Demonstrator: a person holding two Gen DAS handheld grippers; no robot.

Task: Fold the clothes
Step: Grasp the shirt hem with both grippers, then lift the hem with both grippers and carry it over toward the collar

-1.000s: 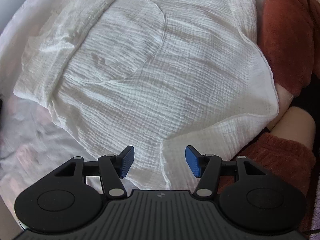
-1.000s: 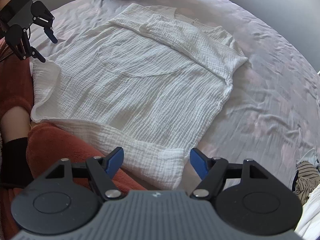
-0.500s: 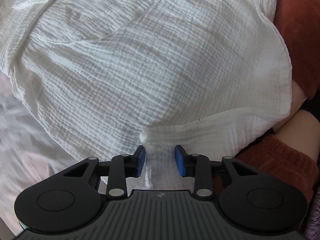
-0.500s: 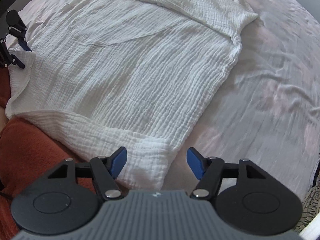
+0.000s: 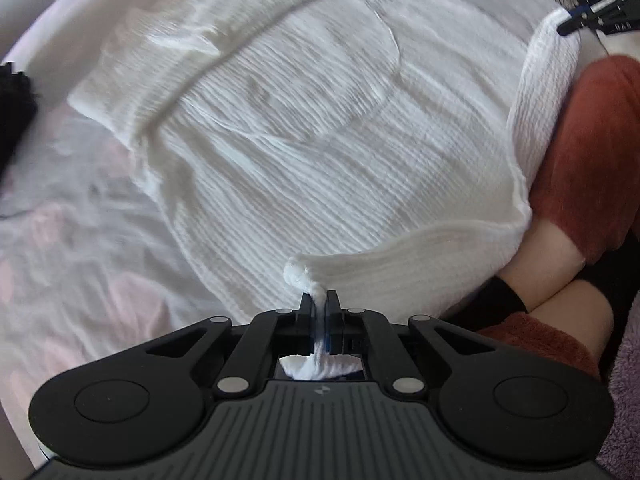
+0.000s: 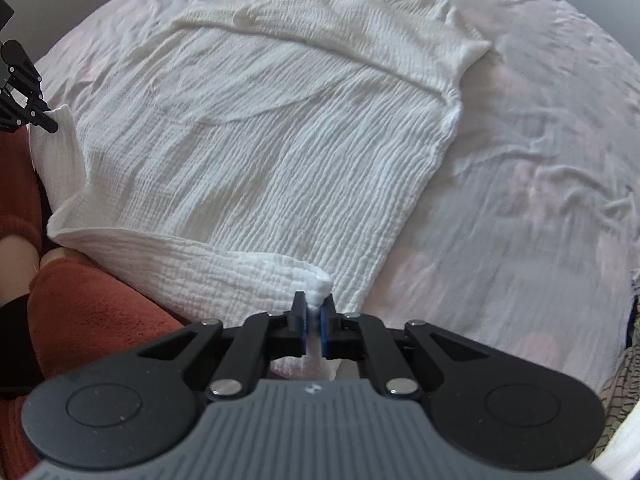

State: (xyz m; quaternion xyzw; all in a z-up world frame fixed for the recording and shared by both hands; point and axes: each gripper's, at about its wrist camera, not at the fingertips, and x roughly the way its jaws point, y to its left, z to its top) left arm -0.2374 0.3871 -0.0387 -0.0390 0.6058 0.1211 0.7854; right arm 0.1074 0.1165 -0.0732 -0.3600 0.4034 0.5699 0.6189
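The left tongs point(image 5: 319, 307) pinch one near corner of the white shirt point(image 5: 320, 152). The right tongs point(image 6: 314, 312) pinch the other, over the bed point(image 6: 520, 200).

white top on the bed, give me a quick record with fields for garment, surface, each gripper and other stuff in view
garment: white crinkle top, spread flat, near hem corners lifted
surface: pale bedsheet, wrinkled
left gripper: shut on one hem corner
right gripper: shut on the other hem corner
also in view: rust-coloured fleece clothing on the person, beside the top; dark pile at the bed's far edge
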